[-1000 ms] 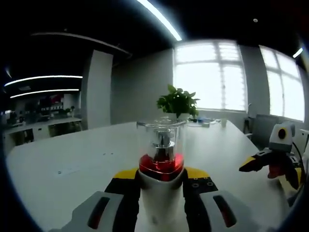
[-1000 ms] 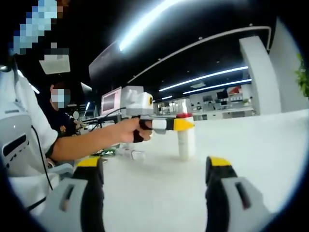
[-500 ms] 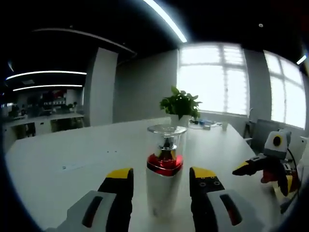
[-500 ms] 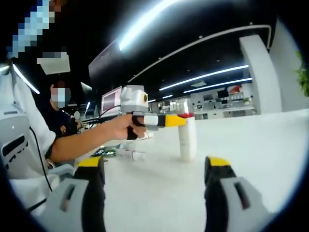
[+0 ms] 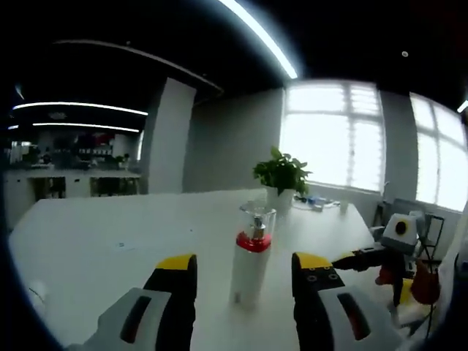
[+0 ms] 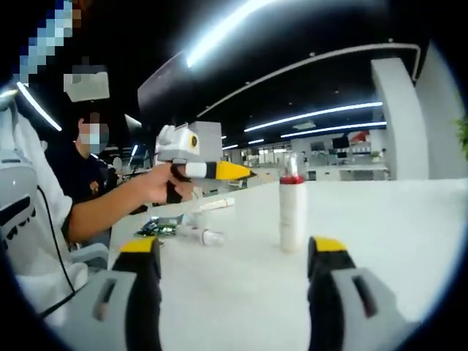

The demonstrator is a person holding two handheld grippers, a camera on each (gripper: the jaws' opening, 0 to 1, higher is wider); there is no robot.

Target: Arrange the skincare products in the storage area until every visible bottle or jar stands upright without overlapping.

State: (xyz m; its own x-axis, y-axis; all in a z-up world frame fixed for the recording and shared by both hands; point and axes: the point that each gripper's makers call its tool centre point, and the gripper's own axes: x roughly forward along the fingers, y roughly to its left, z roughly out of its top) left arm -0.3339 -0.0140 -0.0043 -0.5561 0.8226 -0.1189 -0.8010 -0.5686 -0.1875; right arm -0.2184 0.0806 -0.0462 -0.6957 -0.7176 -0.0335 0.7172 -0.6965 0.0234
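A white bottle (image 5: 249, 265) with a red band and a clear cap stands upright on the white table (image 5: 110, 248), just beyond my left gripper (image 5: 245, 272), whose jaws are open and apart from it. In the right gripper view the same bottle (image 6: 292, 216) stands alone, and a hand holds the left gripper (image 6: 240, 172) to its left, clear of it. My right gripper (image 6: 234, 252) is open with nothing between its jaws; it shows in the left gripper view as the right gripper (image 5: 351, 258) at the right.
Two small tubes (image 6: 199, 235) (image 6: 213, 206) lie flat on the table beside a green packet (image 6: 156, 228), near the person (image 6: 44, 197). A potted plant (image 5: 282, 172) stands at the table's far end.
My left gripper opened, let go of the bottle and drew back; the bottle now stands free on the table. The right gripper stayed open and barely moved.
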